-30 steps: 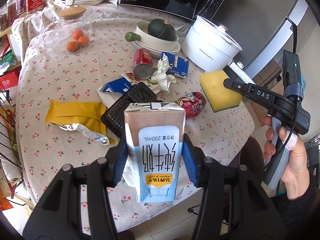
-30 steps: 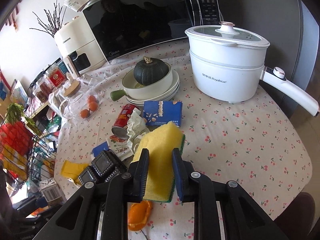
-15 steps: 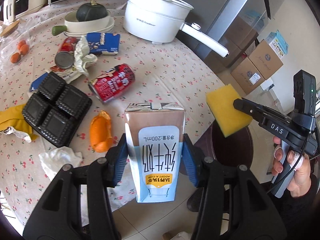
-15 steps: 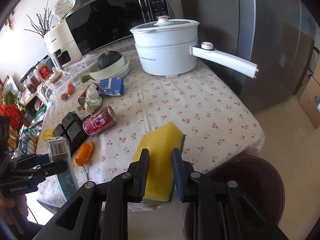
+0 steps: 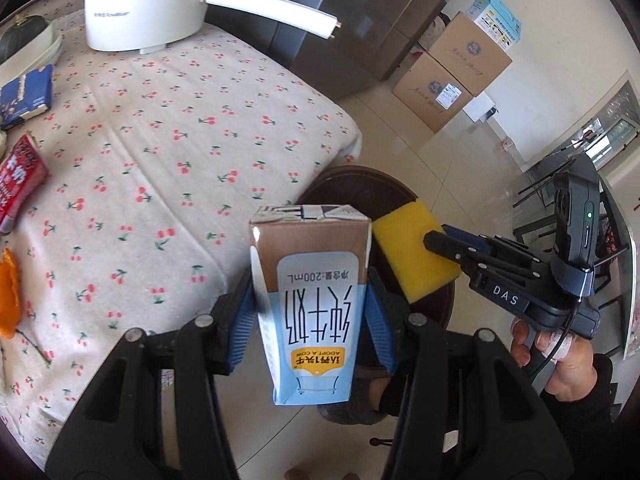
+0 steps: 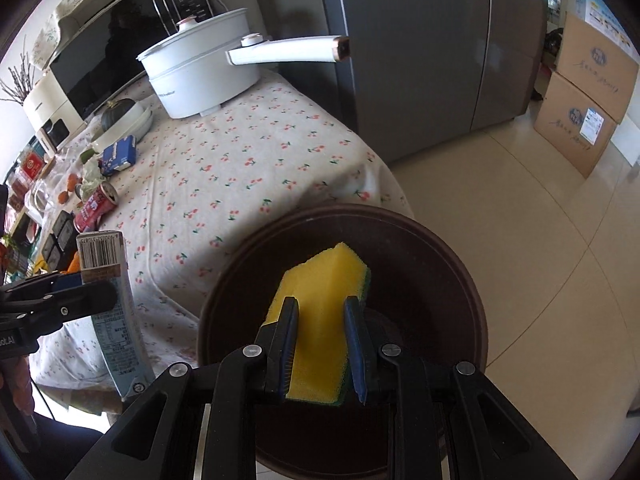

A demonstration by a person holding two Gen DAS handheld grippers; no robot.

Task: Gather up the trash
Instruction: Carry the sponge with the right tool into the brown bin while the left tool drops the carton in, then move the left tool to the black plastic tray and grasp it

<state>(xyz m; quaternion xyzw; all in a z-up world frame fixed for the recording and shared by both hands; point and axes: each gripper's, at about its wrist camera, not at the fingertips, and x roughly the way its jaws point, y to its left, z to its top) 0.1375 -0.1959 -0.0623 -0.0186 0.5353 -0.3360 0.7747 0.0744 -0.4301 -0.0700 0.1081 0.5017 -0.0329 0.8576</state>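
Note:
My left gripper [image 5: 310, 296] is shut on a brown and blue 200 mL milk carton [image 5: 310, 304], held off the table's corner; the carton also shows in the right wrist view [image 6: 114, 312]. My right gripper [image 6: 322, 308] is shut on a yellow sponge with a green underside [image 6: 322, 296], held over the open mouth of a round dark brown bin [image 6: 460, 280] on the floor. In the left wrist view the sponge [image 5: 412, 252] and the right gripper [image 5: 444, 240] sit just right of the carton, above the bin [image 5: 344, 184].
The cherry-print table [image 5: 168, 128] holds a white electric pot [image 6: 200, 76] with a long handle [image 6: 288, 50], a red can [image 6: 96, 206], a blue packet [image 6: 118, 154], black trays [image 6: 60, 228] and orange peel [image 5: 8, 296]. A grey fridge [image 6: 420, 40] and cardboard boxes [image 6: 580, 112] stand beyond.
Both grippers have swung right, away from the table, carrying the carton and the sponge. The sponge has come over the brown bin and closer to the carton.

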